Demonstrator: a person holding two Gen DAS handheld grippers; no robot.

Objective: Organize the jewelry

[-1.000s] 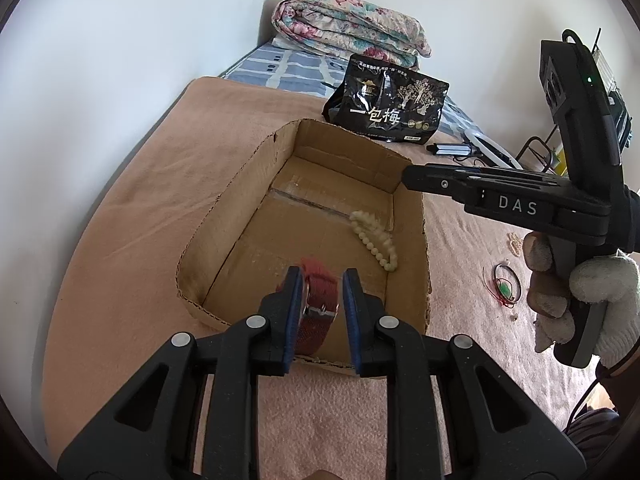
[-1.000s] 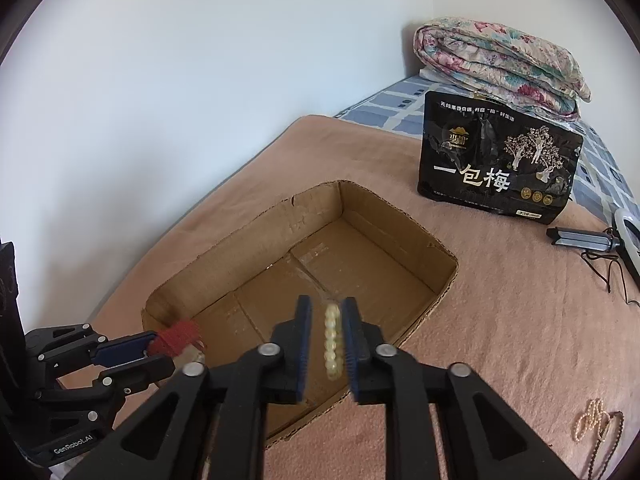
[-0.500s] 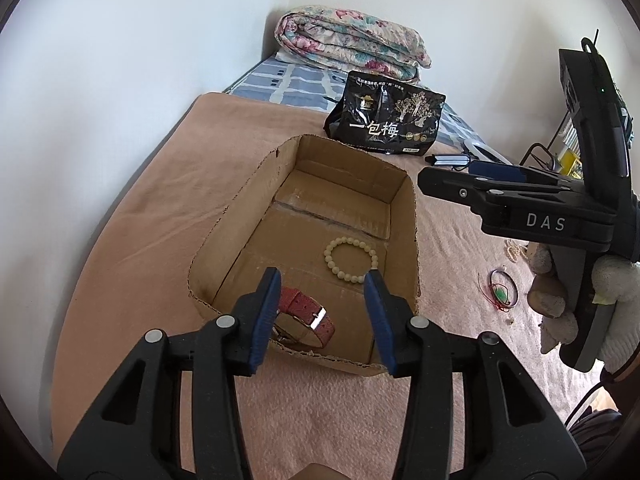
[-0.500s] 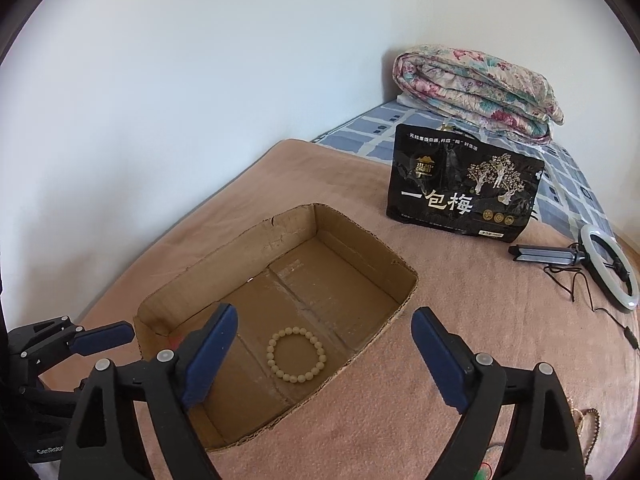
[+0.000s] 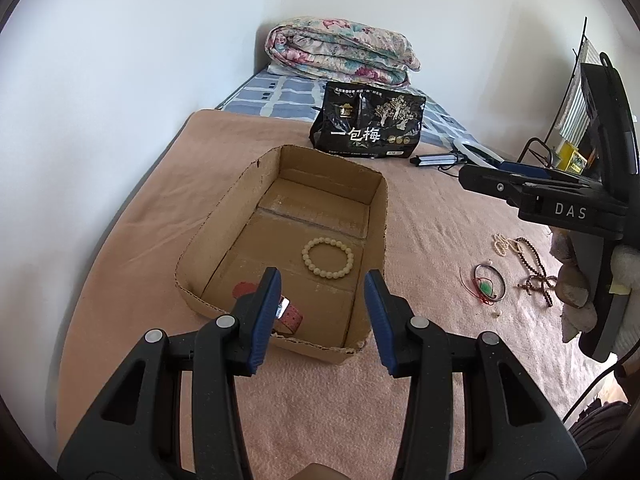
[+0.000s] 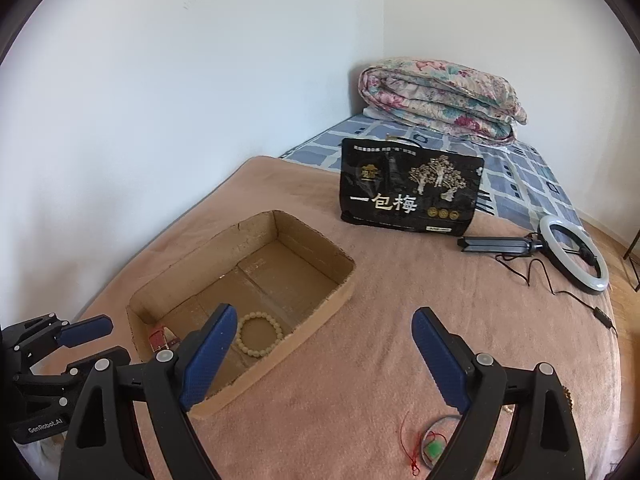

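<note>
An open cardboard box (image 5: 382,216) (image 6: 340,296) lies on the pink blanket. Inside it lie a cream bead bracelet (image 5: 328,258) (image 6: 261,334) and a red strap watch (image 5: 288,314) (image 6: 160,338). My left gripper (image 5: 322,316) is open and empty above the box's near edge. My right gripper (image 6: 320,356) is open wide and empty, right of the box; it also shows in the left wrist view (image 5: 560,200). On the blanket to the right lie a red string with a green pendant (image 5: 488,286) (image 6: 432,446), a pearl strand (image 5: 502,242) and a brown bead necklace (image 5: 534,272).
A black snack bag (image 5: 370,126) (image 6: 412,192) stands behind the box. A ring light on a folded stand (image 6: 572,258) with a cable lies at the right. A folded floral quilt (image 5: 340,50) sits at the back corner. A white wall runs along the left.
Both grippers opened and let go: the red watch and the bead bracelet dropped into the box. Both grippers then pulled back and up, away from the box.
</note>
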